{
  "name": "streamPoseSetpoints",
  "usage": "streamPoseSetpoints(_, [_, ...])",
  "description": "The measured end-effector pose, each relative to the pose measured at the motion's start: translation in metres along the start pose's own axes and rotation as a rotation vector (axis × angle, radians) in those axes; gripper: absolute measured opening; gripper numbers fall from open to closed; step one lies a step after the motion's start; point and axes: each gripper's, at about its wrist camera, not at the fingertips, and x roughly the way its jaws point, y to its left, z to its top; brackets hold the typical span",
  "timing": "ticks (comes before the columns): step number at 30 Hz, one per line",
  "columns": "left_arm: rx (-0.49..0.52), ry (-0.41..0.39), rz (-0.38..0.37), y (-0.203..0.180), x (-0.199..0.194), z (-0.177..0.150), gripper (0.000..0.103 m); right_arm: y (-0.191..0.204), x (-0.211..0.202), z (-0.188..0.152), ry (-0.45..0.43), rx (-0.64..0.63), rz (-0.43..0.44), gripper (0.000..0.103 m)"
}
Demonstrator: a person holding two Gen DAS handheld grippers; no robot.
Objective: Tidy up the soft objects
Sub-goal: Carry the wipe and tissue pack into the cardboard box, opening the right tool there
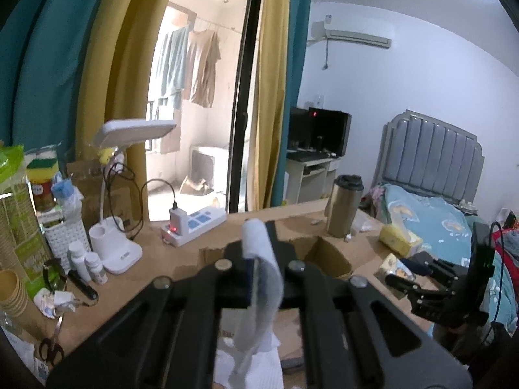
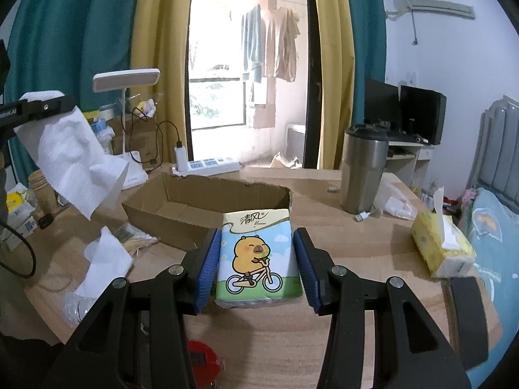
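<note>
Holding now: the left tongs (image 1: pixel 259 259) are squeezed tight on a white paper towel (image 2: pixel 74 159), so it hangs loose at the upper left of the right wrist frame.
Right tongs (image 2: pixel 256 259): their blue pads press both sides of a tissue pack (image 2: pixel 256 256), mid-frame.
Cardboard box (image 2: pixel 181 207): open on the tabletop (image 2: pixel 356 253) behind the pack; probably both go in there.
Second towel (image 2: pixel 107 259): lying lower left.

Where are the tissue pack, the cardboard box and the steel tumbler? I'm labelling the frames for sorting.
tissue pack (image 2: pixel 258 256): right wrist view, on its printed front face.
cardboard box (image 2: pixel 168 223): right wrist view, on its near outer wall.
steel tumbler (image 2: pixel 361 178): right wrist view, on its metal body.
</note>
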Motion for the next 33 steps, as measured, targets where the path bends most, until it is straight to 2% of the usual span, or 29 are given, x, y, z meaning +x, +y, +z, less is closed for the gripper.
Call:
streamPoseSetpoints(7, [0.0,-0.016,-0.001,0.009,0.015,0.013,0.005,0.004,0.01,0.016,-0.029,-0.028,0.017,0.049])
streamPoseSetpoints(16, [-0.012,0.028,-0.015,0.032,0.05,0.018,0.005,0.005,0.04,0.04,-0.028,-0.025,0.019,0.049])
streamPoseSetpoints(18, [-0.02,0.038,-0.031,0.036,0.058,0.017,0.005,0.003,0.048,0.045,-0.02,-0.013,0.02,0.049])
streamPoseSetpoints(20, [-0.039,0.036,-0.08,0.043,0.066,0.016,0.005,0.003,0.057,0.048,-0.008,-0.005,0.023,0.049])
streamPoseSetpoints(22, [-0.046,0.046,-0.069,0.049,0.076,0.016,0.005,0.003,0.067,0.05,0.011,0.002,0.03,0.049])
streamPoseSetpoints(28, [-0.097,0.086,-0.111,0.063,0.102,0.014,0.005,0.001,0.104,0.049,0.093,0.019,0.052,0.049])
streamPoseSetpoints(33, [-0.114,0.109,-0.157,0.062,0.12,0.009,0.005,0.002,0.122,0.051,0.119,0.016,0.044,0.049])
